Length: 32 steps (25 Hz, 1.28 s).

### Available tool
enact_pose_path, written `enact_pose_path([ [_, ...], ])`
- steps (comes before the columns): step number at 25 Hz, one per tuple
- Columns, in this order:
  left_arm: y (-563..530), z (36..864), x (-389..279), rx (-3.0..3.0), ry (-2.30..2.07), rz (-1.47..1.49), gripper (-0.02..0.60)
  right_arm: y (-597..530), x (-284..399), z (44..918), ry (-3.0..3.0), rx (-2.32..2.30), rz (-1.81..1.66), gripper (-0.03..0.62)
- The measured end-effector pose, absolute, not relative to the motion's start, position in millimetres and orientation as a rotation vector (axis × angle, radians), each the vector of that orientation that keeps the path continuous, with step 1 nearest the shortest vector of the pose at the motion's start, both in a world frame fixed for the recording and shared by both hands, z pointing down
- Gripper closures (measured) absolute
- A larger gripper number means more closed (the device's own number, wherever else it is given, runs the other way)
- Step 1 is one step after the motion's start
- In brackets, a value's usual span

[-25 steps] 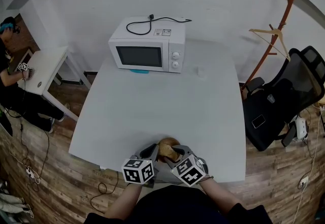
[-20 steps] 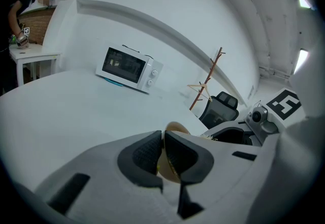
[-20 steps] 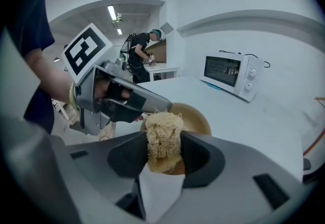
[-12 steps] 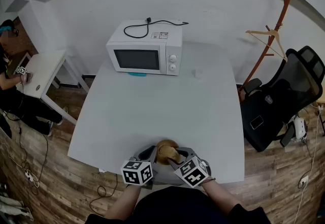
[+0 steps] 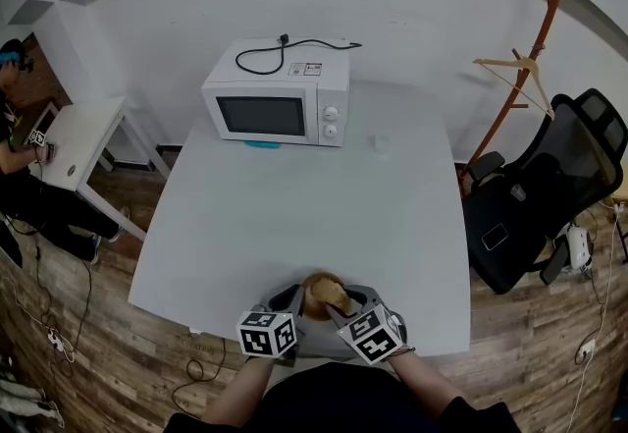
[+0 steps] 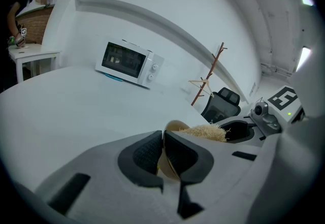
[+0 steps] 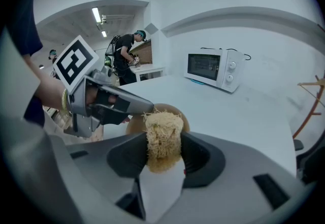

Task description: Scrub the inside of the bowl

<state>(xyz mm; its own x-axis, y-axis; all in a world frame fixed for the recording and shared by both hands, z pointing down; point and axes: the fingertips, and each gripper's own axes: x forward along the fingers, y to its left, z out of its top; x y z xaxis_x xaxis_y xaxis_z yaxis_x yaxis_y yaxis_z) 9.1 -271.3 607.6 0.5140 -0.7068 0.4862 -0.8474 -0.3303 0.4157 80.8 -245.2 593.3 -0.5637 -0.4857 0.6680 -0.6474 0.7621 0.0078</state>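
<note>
One bowl (image 7: 183, 117) is at the near edge of the counter (image 5: 294, 215), its rim clamped between the jaws of the left hand-held gripper (image 6: 163, 139). One fibrous scrubber (image 7: 163, 122) is clamped in the right hand-held gripper (image 7: 163, 137), its tip against the bowl. One microwave (image 5: 277, 105) stands at the far side.

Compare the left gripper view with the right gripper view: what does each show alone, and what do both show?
Left only: the jaws of the left hand-held gripper pinched on the rim of the bowl. Right only: the jaws of the right hand-held gripper clamped on the fibrous scrubber. Both: the bowl, the scrubber, the microwave and the white table.
</note>
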Motion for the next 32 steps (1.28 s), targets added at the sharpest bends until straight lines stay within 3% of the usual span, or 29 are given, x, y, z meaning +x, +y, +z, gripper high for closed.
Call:
enact_pose_path([
  [17, -273.0, 655.5, 4.6, 2.042, -1.312, 0.433, 0.544, -244.3, 108.2, 583.2, -2.345, 1.128, 0.477, 0.416],
  [19, -272.7, 656.2, 4.4, 2.037, -1.316, 0.432, 0.464, -242.0, 107.6, 582.0, -2.354, 1.128, 0.48, 0.416],
  [21, -271.2, 656.7, 3.8, 2.036, -1.323, 0.435, 0.427, -239.5, 107.1, 581.4, -2.361, 1.131, 0.482, 0.416],
  [32, -255.8, 627.8, -8.0, 2.067, -1.365, 0.36, 0.434, -227.6, 103.7, 568.3, -2.391, 1.222, 0.444, 0.416],
])
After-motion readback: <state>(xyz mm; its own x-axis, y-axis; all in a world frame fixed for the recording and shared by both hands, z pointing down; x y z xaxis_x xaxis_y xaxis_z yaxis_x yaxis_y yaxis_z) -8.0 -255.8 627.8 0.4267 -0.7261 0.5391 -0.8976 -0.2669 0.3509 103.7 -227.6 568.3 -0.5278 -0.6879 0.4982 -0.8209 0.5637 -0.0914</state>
